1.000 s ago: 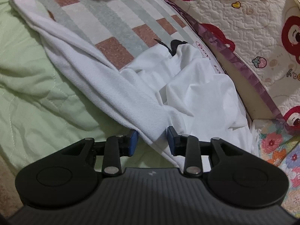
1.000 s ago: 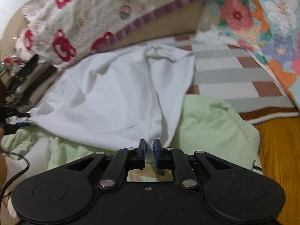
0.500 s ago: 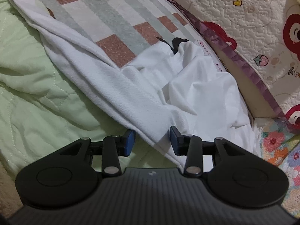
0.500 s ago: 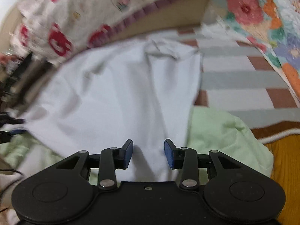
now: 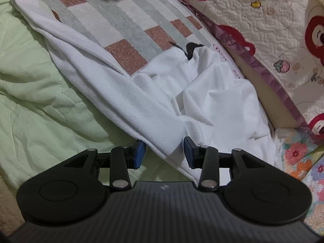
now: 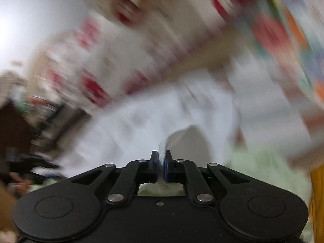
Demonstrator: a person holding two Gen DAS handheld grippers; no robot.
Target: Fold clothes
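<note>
Left gripper (image 5: 164,151): held spread, jaws apart around a rolled edge of the white garment (image 5: 129,93).
Right gripper (image 6: 161,165): clenched on a pinch of white garment (image 6: 141,125).
Garment: spread ahead of both jaws, over the green quilt (image 5: 30,101).

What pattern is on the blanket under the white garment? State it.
Checks and stripes in white, grey-green and reddish brown on the blanket; the white garment overlaps it. Clearest in the left wrist view.

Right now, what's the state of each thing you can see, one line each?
Left tongs: open, straddling the garment's edge.
Right tongs: shut on a pinch of the garment.
White garment: crumpled, unfolded.
Green quilt: rumpled, under the garment.
Checked blanket: lying flat.
</note>
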